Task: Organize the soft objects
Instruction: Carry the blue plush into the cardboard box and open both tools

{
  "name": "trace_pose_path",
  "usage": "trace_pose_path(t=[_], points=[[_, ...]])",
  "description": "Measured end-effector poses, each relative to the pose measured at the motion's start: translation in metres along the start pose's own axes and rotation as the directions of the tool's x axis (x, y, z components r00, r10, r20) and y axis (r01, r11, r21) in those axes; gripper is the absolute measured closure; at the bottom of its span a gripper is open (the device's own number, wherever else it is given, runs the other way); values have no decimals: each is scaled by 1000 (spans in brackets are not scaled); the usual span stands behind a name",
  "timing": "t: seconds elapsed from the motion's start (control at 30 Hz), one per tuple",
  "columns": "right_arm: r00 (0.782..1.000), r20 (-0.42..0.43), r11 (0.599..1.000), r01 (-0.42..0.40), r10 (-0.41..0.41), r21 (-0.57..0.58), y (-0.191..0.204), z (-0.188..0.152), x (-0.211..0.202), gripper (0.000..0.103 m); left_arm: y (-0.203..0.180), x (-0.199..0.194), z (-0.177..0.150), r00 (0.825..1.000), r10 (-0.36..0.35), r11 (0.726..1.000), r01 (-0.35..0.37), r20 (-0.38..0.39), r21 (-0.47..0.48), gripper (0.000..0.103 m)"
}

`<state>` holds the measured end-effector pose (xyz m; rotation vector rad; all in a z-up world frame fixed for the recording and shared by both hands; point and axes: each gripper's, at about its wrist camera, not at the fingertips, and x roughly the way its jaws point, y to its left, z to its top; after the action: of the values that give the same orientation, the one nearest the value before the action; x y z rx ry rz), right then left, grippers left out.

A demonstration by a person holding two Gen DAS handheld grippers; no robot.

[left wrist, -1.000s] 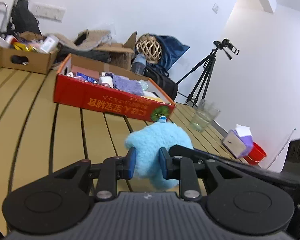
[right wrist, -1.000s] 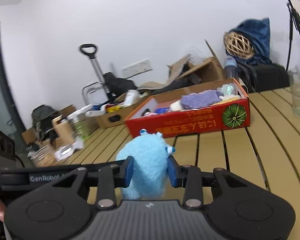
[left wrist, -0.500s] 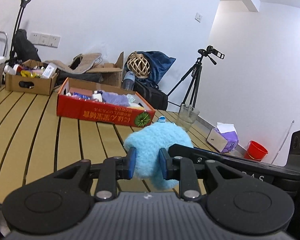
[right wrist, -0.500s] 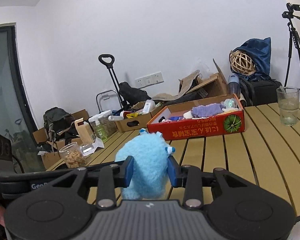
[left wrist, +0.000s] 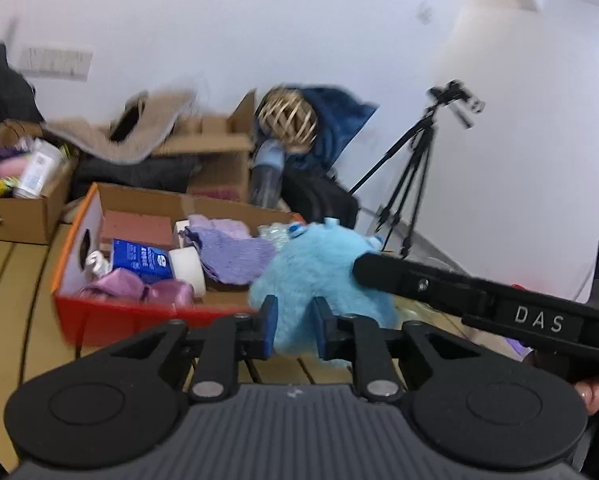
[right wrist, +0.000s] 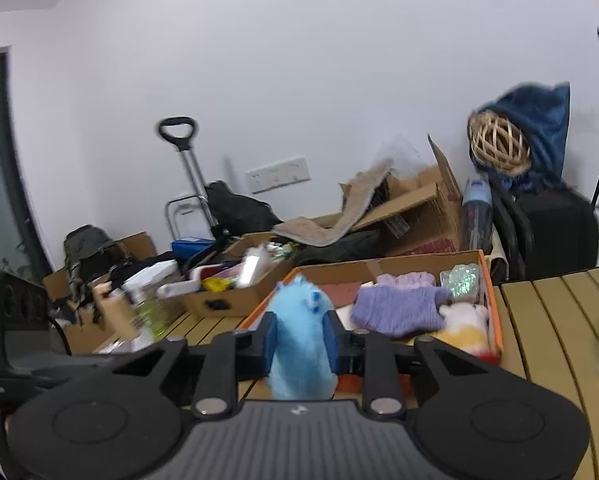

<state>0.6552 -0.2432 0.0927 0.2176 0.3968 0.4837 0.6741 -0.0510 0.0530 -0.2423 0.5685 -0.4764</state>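
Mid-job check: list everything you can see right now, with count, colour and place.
fluffy plush toy: one, light blue, clamped between both grippers, in front of the red box
shallow cardboard box: one, red outside, on the slatted table, holding soft items
knitted cloth: one, purple, inside the red box
tape roll: one, white, inside the red box
slatted wooden table: one, tan
brown cardboard box: one, behind the red box, full of clutter
woven rattan ball: one, tan, against blue fabric
tripod: one, black, by the wall
left gripper: black, blue pads, shut on the toy
right gripper: black, blue pads, shut on the toy
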Motion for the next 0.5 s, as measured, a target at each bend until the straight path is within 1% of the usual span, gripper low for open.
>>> trace_pose_path(t=[0.07,0.1,0.13,0.2,0.23,0.27,0.3,0.33,0.4,0.47,0.5], points=[[999,-27,999,30,-30,-26,-13,11,43,81,16,36,14,999,11,1000,-11,-36,-13,89],[998,-41,998,50,-52,-36,-20,13,64,84,25,56,18,998,24,999,-26,-60,-24,92],[996,-61,998,62,-64,-31,-28,13,86,86,35,78,20,996,42,998,-45,-82,-37,93],[994,-70,996,88,-88,-4,-52,10,125,86,53,107,20,992,41,998,-47,-123,-52,92],[990,-90,994,111,-111,2,-61,6,141,87,58,118,18,988,59,997,-66,-145,-48,92],[980,-149,990,137,-132,24,-73,2,161,87,61,126,15,984,88,995,-93,-153,-26,92],[973,-189,988,144,-132,52,-83,-4,173,87,63,129,12,984,101,995,-102,-147,1,92],[973,-199,988,137,-121,73,-90,-11,180,86,64,129,9,985,101,995,-100,-139,15,91],[973,-187,989,146,-138,31,-92,-20,185,86,67,127,5,988,94,995,-91,-124,33,90],[971,-186,988,150,-152,-21,-87,-25,189,86,69,124,7,988,107,994,-104,-108,35,87],[966,-194,984,159,-171,-78,-81,-29,193,86,69,120,8,989,110,994,-108,-98,31,86]])
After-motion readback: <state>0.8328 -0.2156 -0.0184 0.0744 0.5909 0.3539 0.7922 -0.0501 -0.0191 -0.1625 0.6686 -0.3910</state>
